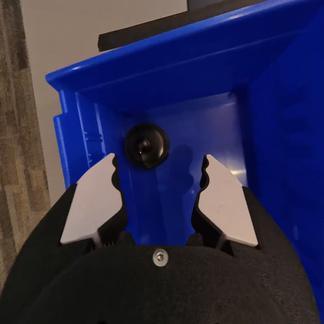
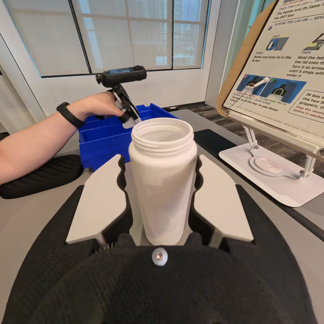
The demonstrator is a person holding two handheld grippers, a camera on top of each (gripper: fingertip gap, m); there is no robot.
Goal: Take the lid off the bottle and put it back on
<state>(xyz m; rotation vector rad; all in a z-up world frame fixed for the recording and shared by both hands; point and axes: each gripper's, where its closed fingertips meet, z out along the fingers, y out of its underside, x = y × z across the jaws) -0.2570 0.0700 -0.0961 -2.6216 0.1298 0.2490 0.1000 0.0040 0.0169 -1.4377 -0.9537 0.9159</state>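
Two grippers are at work, and we see each through its own camera. Our right gripper (image 2: pixel 160 173) is clamped on the white bottle (image 2: pixel 162 182), its pale fingers (image 2: pixel 103 198) pressed against the bottle's sides low on the body. The bottle stands upright between them with its threaded mouth bare, no lid on it, over the grey table (image 2: pixel 35 219).

Our left gripper (image 1: pixel 160 168) hangs over the blue bin (image 1: pixel 175 73) with its fingers spread wide and nothing between them. Below it, on the bin's floor near the left wall and toward the far corner, lies the black lid (image 1: pixel 147 145) (round, glossy, with a small raised centre). The lid sits just ahead of the left fingertip and touches neither finger.

From the right wrist view we see the left gripper (image 2: pixel 129 122) again, farther off, pointing down into the same blue bin (image 2: pixel 105 140), which sits toward the far left of the table behind the bottle. A hand (image 2: pixel 98 107) holds it, with a black band (image 2: pixel 69 114) on the wrist, and the forearm rests on a black padded rest (image 2: pixel 43 175) at the table's left edge. Along the right edge stands a white stand (image 2: pixel 263 175) carrying a printed instruction sheet (image 2: pixel 289 61) on a board.
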